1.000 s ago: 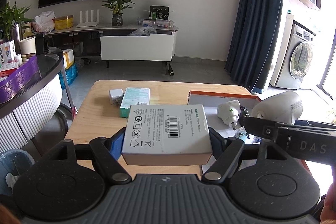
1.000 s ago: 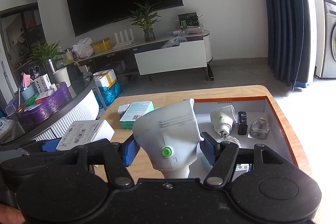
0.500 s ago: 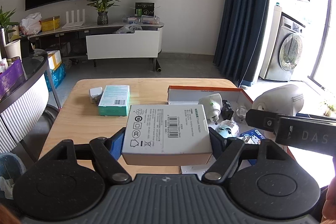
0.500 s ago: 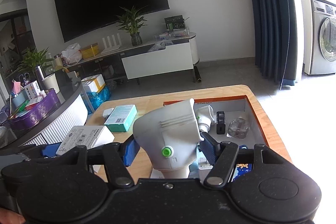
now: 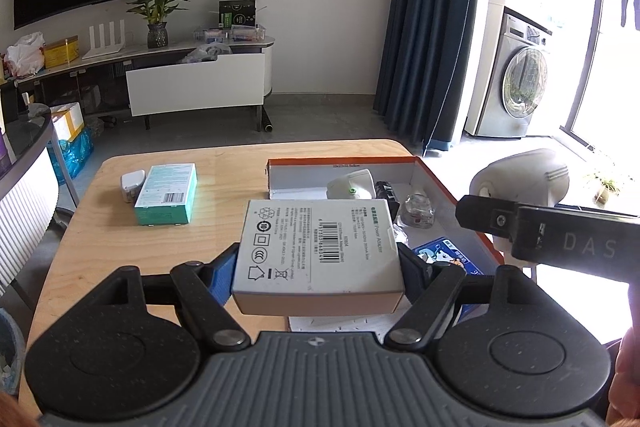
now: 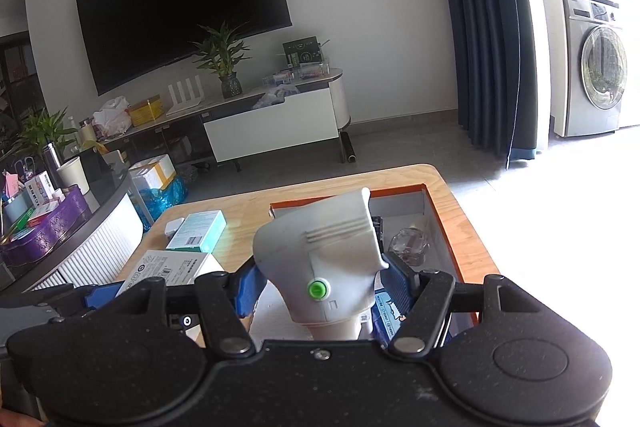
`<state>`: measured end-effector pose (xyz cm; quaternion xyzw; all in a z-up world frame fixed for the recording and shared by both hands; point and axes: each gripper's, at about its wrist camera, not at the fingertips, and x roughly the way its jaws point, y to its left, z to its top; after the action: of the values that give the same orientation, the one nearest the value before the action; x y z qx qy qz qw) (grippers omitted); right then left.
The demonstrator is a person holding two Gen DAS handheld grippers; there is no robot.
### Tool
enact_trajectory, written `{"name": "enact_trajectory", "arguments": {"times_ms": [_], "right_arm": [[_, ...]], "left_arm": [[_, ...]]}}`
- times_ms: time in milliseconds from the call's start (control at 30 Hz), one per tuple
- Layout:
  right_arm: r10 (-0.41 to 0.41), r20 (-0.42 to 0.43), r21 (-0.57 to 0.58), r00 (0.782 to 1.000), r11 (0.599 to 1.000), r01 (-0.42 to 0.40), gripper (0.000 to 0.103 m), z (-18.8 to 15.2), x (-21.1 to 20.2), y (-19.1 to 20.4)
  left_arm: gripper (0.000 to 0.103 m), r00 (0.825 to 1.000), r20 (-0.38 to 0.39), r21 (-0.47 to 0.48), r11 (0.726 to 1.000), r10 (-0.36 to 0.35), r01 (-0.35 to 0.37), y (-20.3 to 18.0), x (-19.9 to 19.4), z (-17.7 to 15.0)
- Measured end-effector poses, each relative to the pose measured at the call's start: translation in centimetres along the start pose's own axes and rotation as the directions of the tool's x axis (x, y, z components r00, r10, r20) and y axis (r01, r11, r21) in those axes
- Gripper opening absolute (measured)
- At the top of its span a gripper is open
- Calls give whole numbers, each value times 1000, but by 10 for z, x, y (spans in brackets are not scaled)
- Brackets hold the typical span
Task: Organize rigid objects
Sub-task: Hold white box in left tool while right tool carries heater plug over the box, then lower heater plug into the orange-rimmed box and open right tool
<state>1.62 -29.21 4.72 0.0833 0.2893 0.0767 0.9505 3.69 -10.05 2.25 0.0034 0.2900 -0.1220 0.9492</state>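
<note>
My left gripper (image 5: 318,267) is shut on a white power adapter box (image 5: 318,251), held above the near left edge of an orange-rimmed tray (image 5: 344,161). My right gripper (image 6: 320,285) is shut on a white device with a green button (image 6: 320,259), held over the tray (image 6: 444,223); the device also shows in the left wrist view (image 5: 520,179). In the tray lie a white plug (image 5: 352,185), a black item (image 5: 385,190), a clear item (image 5: 418,211) and a blue packet (image 5: 448,259). A teal box (image 5: 167,199) and a small white charger (image 5: 131,183) lie on the wooden table (image 5: 224,183).
A curved counter with a purple basket (image 6: 44,231) stands left of the table. Beyond the table are a TV console (image 5: 196,87), a dark curtain (image 5: 432,27) and a washing machine (image 5: 516,87) at right.
Both grippers have moved right and forward with their loads, so the tray now sits closer under them. Both grips are unchanged.
</note>
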Motion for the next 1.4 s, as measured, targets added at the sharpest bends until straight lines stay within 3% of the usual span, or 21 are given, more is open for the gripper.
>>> {"name": "enact_trajectory", "arguments": {"times_ms": [467,1400], "right_arm": [[-45,5,31,999,999,44,76,-1,2,-18],[-56,-47,57,997,997,58,76,-2,33,-31]], "left_arm": [[79,999,-22,34,998,-45,46,-24,16,-3],[79,991,-95,45,995,-89,94,-36,40,-14]]}}
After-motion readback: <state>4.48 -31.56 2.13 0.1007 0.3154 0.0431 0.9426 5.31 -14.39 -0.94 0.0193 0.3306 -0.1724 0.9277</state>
